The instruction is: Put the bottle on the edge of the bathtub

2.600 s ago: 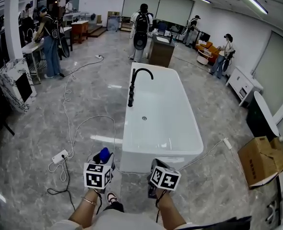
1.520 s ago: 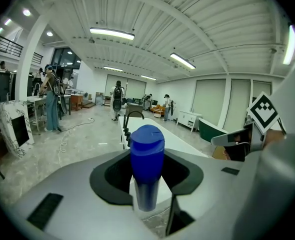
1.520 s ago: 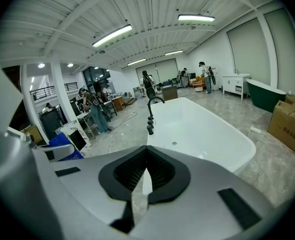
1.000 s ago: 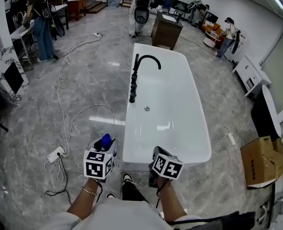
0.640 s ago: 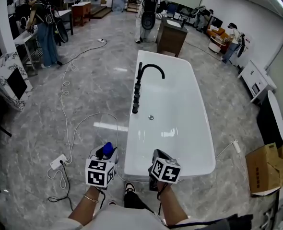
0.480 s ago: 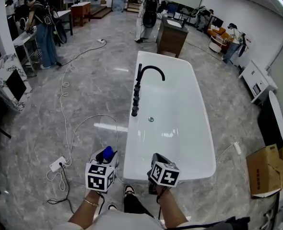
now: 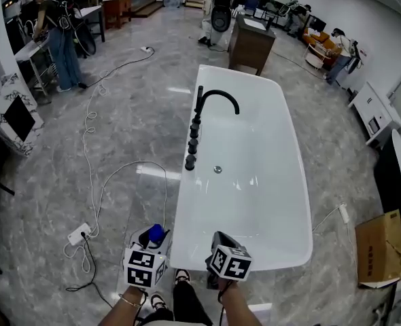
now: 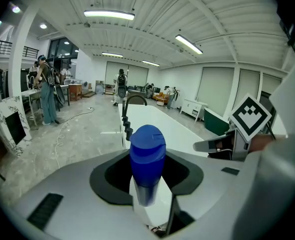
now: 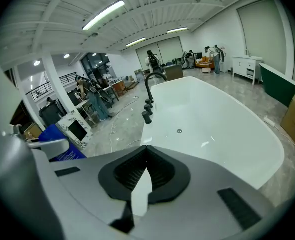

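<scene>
A white bathtub (image 7: 181, 212) stretches away from me, with a black arched faucet (image 7: 214, 100) on its left rim. My left gripper (image 7: 153, 236) hangs just off the tub's near left corner, shut on a bottle with a blue cap (image 7: 155, 232). In the left gripper view the bottle (image 8: 147, 156) stands upright between the jaws of the left gripper (image 8: 147, 184), tub (image 8: 160, 126) beyond. My right gripper (image 7: 221, 242) hovers at the tub's near end. In its own view the right gripper (image 9: 146, 159) is shut and empty, above the tub (image 9: 212, 119).
White cables and a power strip (image 7: 78, 234) lie on the floor left of the tub. A cardboard box (image 7: 380, 246) sits at right, a wooden cabinet (image 7: 251, 43) beyond the tub's far end. Several people stand at the back of the room.
I have stepped closer, so the tub fills more of the head view and its near end lies under both grippers. The bottle stays in the left gripper.
</scene>
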`<state>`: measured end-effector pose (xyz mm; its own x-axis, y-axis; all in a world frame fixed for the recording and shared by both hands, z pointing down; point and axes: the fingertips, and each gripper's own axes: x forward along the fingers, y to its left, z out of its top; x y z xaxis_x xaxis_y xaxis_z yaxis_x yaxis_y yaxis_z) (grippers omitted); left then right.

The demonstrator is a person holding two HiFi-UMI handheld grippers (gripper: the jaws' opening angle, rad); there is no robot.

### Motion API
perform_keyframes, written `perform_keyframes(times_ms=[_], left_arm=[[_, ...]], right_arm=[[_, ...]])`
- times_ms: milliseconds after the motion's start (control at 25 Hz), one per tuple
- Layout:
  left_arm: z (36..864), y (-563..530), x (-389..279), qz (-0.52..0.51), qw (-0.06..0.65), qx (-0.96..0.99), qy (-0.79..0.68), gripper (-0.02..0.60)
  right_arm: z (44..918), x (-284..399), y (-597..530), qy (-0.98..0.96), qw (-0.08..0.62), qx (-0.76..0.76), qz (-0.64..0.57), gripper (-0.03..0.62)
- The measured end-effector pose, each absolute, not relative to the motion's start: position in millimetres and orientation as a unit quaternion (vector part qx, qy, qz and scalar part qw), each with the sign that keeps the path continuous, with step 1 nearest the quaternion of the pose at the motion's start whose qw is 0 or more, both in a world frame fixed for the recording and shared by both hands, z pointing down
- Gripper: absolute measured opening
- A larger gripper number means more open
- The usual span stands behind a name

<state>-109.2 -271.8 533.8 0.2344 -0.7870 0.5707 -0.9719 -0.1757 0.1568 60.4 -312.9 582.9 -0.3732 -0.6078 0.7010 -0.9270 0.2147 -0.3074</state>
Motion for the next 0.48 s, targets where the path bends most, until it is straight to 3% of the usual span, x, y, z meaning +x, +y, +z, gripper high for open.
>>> perform_keyframes(times_ms=[480], left_arm=[[585.3,-286.5,-90.1,0.200,0.280,0.736,-0.583,0.163]], right_arm=[[640.3,65.6,-328.5,-0.735,0.240,0.500,0.391,0.026]])
